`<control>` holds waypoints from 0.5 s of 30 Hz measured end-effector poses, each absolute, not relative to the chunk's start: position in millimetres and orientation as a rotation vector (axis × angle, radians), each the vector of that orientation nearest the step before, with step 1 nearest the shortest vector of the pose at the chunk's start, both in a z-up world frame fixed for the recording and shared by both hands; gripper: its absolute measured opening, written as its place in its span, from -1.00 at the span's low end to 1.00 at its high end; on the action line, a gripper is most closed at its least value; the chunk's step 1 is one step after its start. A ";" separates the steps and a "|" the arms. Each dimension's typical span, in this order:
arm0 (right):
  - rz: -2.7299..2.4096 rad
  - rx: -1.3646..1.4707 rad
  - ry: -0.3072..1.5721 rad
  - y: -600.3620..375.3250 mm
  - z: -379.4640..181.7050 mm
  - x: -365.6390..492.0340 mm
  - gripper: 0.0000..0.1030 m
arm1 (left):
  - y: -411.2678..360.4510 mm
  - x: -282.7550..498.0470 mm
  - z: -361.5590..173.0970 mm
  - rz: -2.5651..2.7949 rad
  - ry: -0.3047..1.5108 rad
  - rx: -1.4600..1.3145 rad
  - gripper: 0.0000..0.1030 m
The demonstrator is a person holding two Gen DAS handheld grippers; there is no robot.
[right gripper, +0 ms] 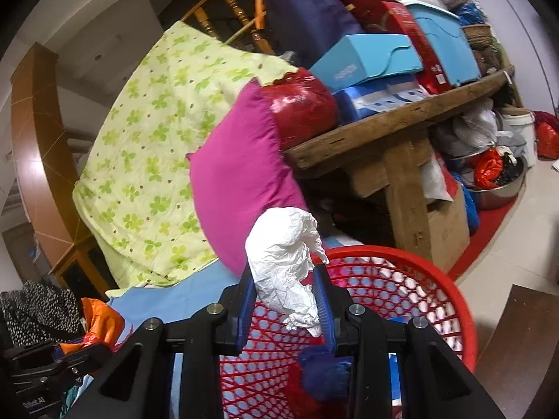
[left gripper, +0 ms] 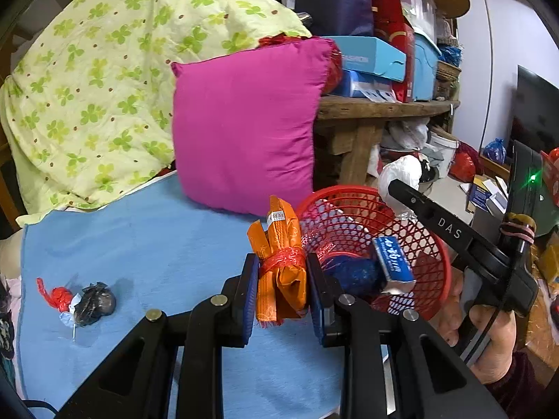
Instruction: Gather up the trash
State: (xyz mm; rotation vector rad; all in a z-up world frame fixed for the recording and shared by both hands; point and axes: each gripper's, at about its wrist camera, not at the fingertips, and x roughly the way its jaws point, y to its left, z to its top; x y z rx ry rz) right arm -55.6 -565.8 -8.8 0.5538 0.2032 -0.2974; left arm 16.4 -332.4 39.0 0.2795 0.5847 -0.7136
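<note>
An orange packet (left gripper: 281,262) is clamped in the left gripper (left gripper: 282,289). Crumpled white paper (right gripper: 286,265) is gripped by the right gripper (right gripper: 286,300) above the red basket (right gripper: 436,272).

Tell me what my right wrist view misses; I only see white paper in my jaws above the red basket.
Observer: The left gripper is shut on an orange packet tied with red string, just beside the red basket.
Operator: Report what already lies in the basket.
Observer: A small blue and white box rests on a dark blue wad in there.
Operator: Say what trash is left on the blue cloth.
Observer: One bundle, a black wad joined to a red wrapper, lies on the blue cloth, far left of the basket.
Operator: Confirm my paper is over the basket.
Observer: From the left view, the white paper in the right gripper hangs at the basket's far rim.
</note>
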 end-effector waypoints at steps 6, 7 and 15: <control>-0.317 0.582 0.191 -573.8 -11.8 -69.0 -0.33 | -351.4 9.5 37.1 -0.742 0.595 0.300 -0.45; -0.318 0.590 0.188 -575.0 -12.2 -71.0 -0.33 | -354.3 8.7 36.9 -0.747 0.598 0.304 -0.45; -0.309 0.711 0.144 -590.8 -20.5 -99.5 -0.33 | -372.6 18.3 36.6 -0.794 0.646 0.256 -0.45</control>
